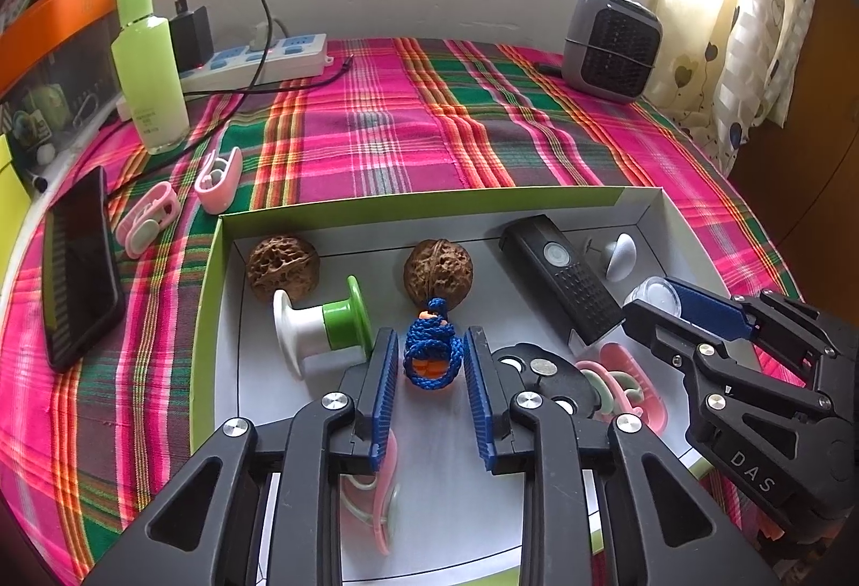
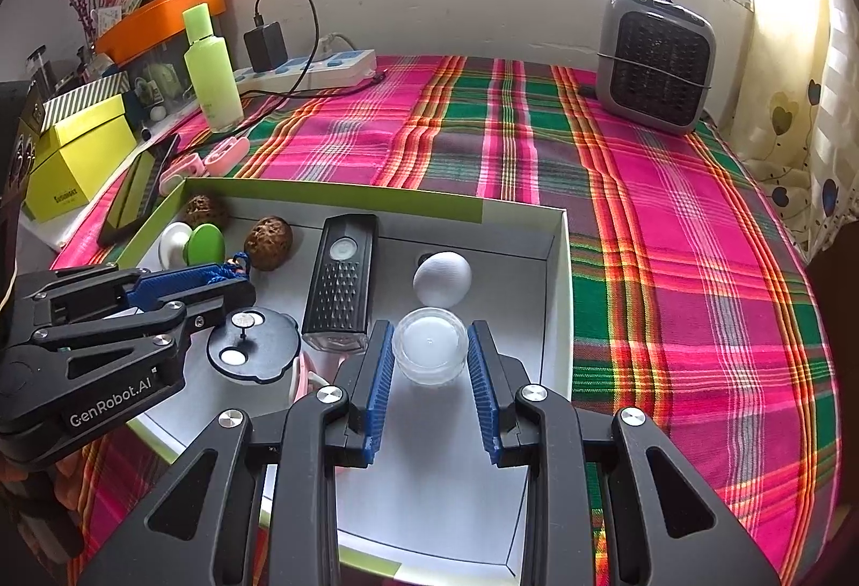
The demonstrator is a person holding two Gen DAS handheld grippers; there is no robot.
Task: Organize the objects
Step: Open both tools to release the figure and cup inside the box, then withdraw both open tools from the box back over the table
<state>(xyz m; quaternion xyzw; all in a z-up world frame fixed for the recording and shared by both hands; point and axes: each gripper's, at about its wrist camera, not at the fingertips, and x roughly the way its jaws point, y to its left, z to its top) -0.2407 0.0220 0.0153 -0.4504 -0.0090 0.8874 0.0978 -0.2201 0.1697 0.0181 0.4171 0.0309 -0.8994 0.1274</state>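
left wrist: blue rope knot (image 1: 432, 354) lies between left hand-held gripper (image 1: 432, 374) pads.

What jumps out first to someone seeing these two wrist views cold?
The loud pink-and-green plaid cloth, with an open green-edged box of odds and ends on it. In the box, the left gripper straddles a blue knotted cord charm, and the right gripper brackets a small clear jar.

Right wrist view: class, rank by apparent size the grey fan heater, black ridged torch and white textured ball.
1. Grey fan heater
2. Black ridged torch, nearer the camera, so unsure
3. White textured ball
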